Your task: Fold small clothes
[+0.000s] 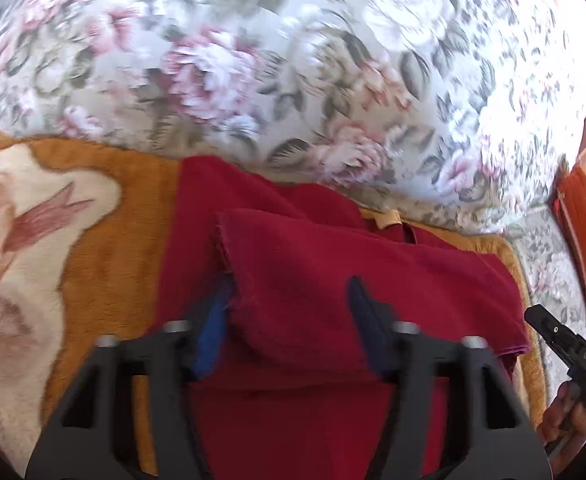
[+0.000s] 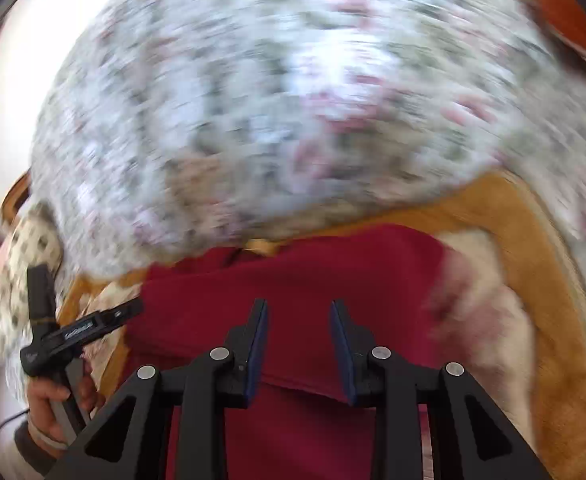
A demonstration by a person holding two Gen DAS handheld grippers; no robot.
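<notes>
Left tool (image 1: 289, 312): jaws parted, a folded flap of the red garment (image 1: 333, 272) between them; the left blue pad sits at the flap's edge, but whether it presses I cannot tell. Right tool (image 2: 299, 334): jaws apart, nothing gripped, poised just above the same red cloth (image 2: 293, 280).

Garment lies partly folded on the orange plush blanket (image 1: 105, 264), floral bedcover (image 1: 253, 60) beyond.

Judgement: light, limp fleece-like knit, not slippery, not fragile; it will sag between grips. Best taken at hem corners, one per tool.
</notes>
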